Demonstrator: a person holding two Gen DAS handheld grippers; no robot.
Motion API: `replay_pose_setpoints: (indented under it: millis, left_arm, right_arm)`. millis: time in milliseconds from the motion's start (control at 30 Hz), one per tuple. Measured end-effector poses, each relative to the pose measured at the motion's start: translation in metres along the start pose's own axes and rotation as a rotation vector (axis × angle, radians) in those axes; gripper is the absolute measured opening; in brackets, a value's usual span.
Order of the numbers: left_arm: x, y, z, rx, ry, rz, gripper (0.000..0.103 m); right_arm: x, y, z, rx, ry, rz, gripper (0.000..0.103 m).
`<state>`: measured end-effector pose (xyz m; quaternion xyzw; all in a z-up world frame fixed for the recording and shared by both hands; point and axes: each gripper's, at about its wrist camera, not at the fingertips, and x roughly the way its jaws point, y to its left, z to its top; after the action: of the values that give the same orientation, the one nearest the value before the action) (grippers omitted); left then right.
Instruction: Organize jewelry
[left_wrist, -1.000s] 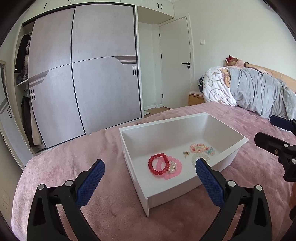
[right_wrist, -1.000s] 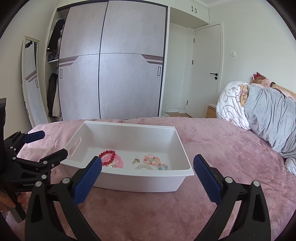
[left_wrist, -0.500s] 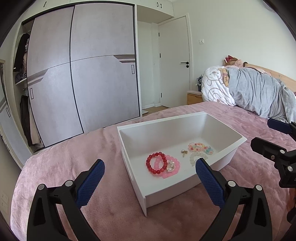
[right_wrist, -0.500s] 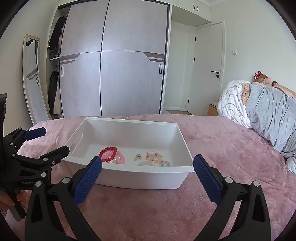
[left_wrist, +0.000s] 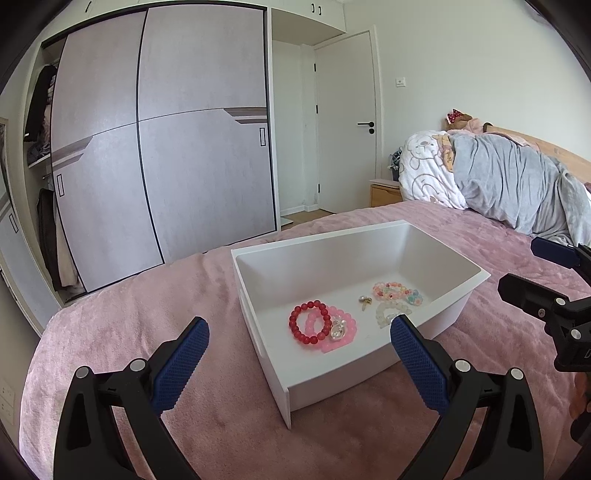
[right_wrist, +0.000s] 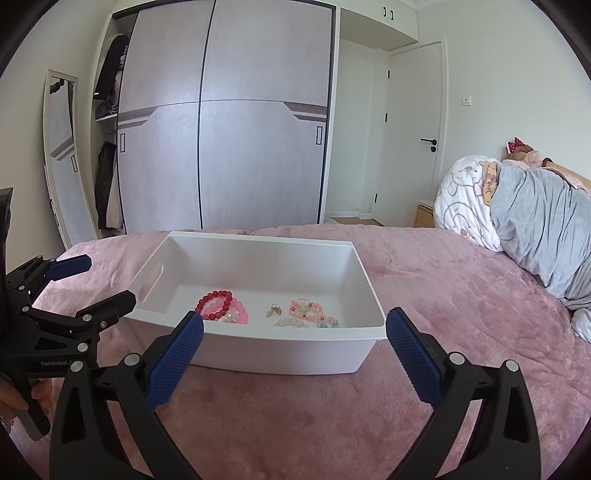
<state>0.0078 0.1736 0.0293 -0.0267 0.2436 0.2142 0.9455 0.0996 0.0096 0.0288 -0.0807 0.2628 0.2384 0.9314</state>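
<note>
A white bin (left_wrist: 458, 258) (right_wrist: 295, 350) sits on the pink bedspread. Inside lie a red bead bracelet (left_wrist: 309, 322) (right_wrist: 215, 304), a pink bead bracelet (left_wrist: 338, 330) (right_wrist: 236, 314), a small gold piece (left_wrist: 365, 302) (right_wrist: 273, 309), a pastel multicolour bracelet (left_wrist: 395, 290) (right_wrist: 312, 310) and a white bead bracelet (left_wrist: 388, 312) (right_wrist: 291, 322). My left gripper (left_wrist: 297, 363) is open and empty, in front of the bin's near left corner; it also shows in the right wrist view (right_wrist: 96, 280). My right gripper (right_wrist: 295, 356) is open and empty, in front of the bin's long side; it also shows in the left wrist view (left_wrist: 532, 269).
The pink bedspread (right_wrist: 443, 295) spreads all round the bin. A grey blanket and a white printed quilt (left_wrist: 498, 184) are piled at the right. A wardrobe with sliding doors (left_wrist: 166, 147), a door (left_wrist: 347, 122) and a mirror (right_wrist: 61, 155) stand beyond the bed.
Both grippers have risen slightly and tilted down toward the bin, so more of its floor shows. The jewelry has not moved. Both grippers stay open.
</note>
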Motion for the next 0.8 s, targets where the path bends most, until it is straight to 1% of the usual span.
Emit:
replay_pose_setpoints:
  millis: [133,367,800]
  left_arm:
    - [-0.001,-0.0021,-0.0005,0.011,-0.007,-0.003,0.099]
    - [-0.003,0.0011,-0.0001,-0.015,-0.016,-0.018,0.099]
    - [-0.0044,0.0054,-0.0004,-0.02,-0.019,0.0,0.099]
  right_arm:
    - [0.0018,0.0013,-0.0022,-0.004,0.006,0.002,0.098]
    - [0.0022,0.0002,-0.0041,0.0,0.01,0.0,0.098]
    - [0.0022,-0.0016,-0.0043,0.013,0.013,0.004,0.098]
